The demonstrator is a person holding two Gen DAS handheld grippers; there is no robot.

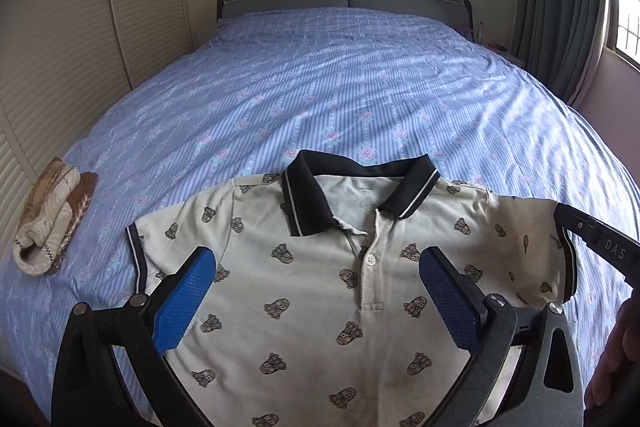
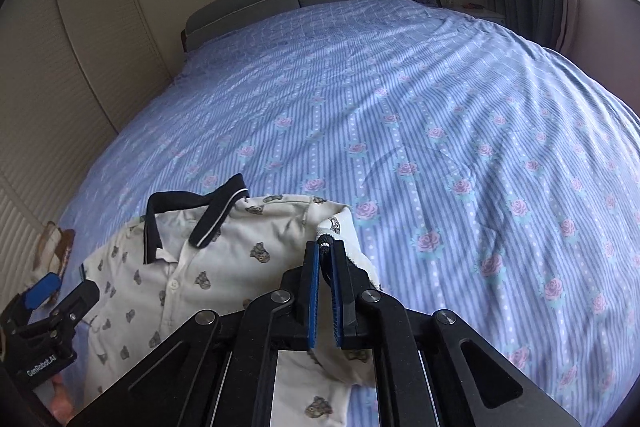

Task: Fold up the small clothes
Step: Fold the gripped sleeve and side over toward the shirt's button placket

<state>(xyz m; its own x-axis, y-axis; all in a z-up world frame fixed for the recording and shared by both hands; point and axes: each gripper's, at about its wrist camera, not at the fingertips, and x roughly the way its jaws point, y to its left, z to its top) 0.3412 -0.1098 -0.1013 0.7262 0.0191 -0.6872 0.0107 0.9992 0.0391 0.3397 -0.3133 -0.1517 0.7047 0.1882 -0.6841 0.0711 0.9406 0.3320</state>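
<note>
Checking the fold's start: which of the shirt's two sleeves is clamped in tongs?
The sleeve on the window side, pinched at its hem by the shut right tongs. The other sleeve lies flat and free; the left tongs are open.

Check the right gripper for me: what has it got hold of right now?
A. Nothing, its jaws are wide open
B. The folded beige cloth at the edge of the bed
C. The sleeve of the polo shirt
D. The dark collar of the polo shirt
C: in the right wrist view the right gripper is pinched shut on the bunched sleeve of the polo shirt, well clear of the collar.
</note>
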